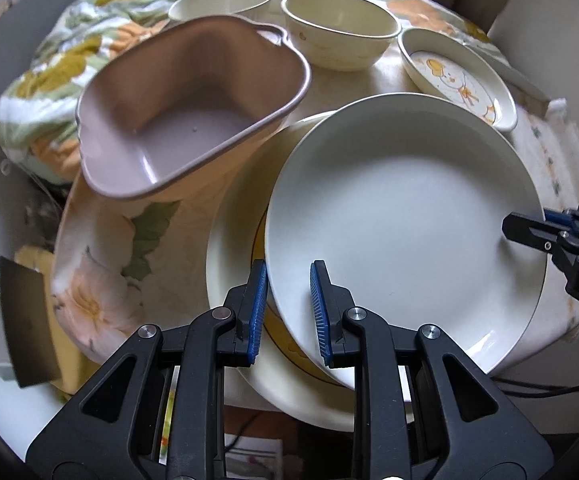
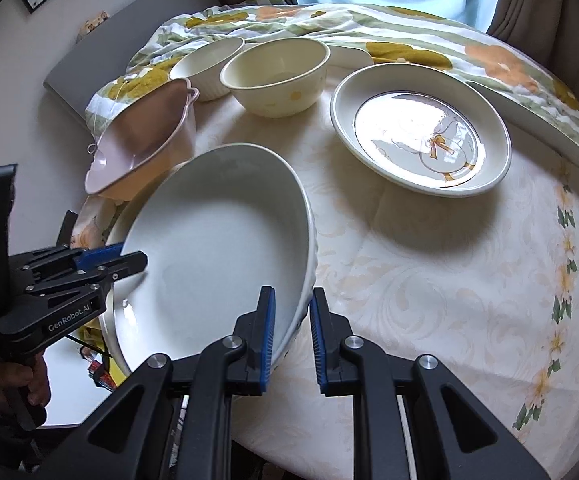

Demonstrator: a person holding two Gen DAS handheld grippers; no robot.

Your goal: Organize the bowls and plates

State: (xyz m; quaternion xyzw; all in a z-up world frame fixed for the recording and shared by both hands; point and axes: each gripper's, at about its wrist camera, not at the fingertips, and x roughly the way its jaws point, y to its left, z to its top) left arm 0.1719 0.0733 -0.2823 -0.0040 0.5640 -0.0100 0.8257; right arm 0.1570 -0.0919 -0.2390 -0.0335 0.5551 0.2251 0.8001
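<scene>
A large white deep plate (image 1: 401, 216) (image 2: 217, 248) hangs tilted over a cream plate with a yellow ring (image 1: 233, 248) (image 2: 110, 322) near the table's edge. My left gripper (image 1: 288, 280) (image 2: 129, 258) is shut on the white plate's left rim. My right gripper (image 2: 292, 300) (image 1: 529, 228) is shut on the opposite rim. A pink two-handled bowl (image 1: 185, 112) (image 2: 141, 148) leans beside the plates. Behind it stand two cream bowls (image 1: 341, 32) (image 1: 221, 4) (image 2: 277, 76) (image 2: 205, 64). A duck-pattern plate (image 1: 457, 80) (image 2: 421, 128) lies to the right.
The round table has a cream patterned cloth (image 2: 429, 280). A bunched floral fabric (image 2: 369, 28) lies along its far side. A person's hand (image 2: 29, 380) holds the left gripper's handle past the table's left edge.
</scene>
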